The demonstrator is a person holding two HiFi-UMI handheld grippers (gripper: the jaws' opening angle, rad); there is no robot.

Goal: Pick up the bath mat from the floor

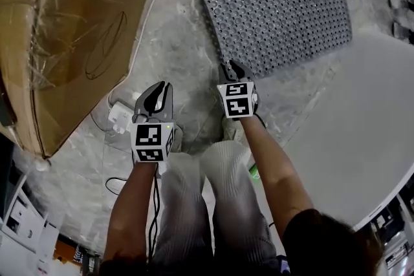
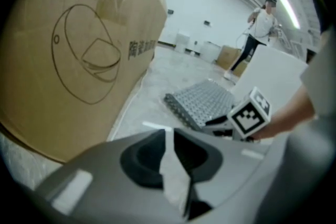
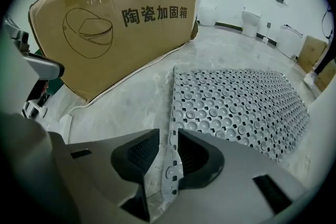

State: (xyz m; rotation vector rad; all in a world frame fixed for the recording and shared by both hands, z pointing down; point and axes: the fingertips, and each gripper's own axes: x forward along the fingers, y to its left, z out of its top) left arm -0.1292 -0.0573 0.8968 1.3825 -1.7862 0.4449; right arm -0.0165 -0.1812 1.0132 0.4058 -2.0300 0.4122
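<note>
The grey bath mat [image 1: 278,22], studded with round bumps and holes, lies flat on the mottled floor. My right gripper [image 1: 233,66] points down at its near left corner. In the right gripper view the mat [image 3: 236,107] runs away to the right, and its corner edge stands between the right gripper's jaws [image 3: 168,139]. That edge lies against the right pad, and a strip of floor shows on the other side, so the jaws are open. My left gripper [image 1: 161,88] hangs over bare floor left of the mat. Its jaws [image 2: 167,136] stand a narrow gap apart with nothing in them.
A big cardboard box [image 1: 65,29] fills the left side. A white round platform [image 1: 362,139] borders the mat on the right. A white plug and cable [image 1: 119,116] lie by the left gripper. A person [image 2: 260,29] stands far off. My trouser legs [image 1: 207,203] are below.
</note>
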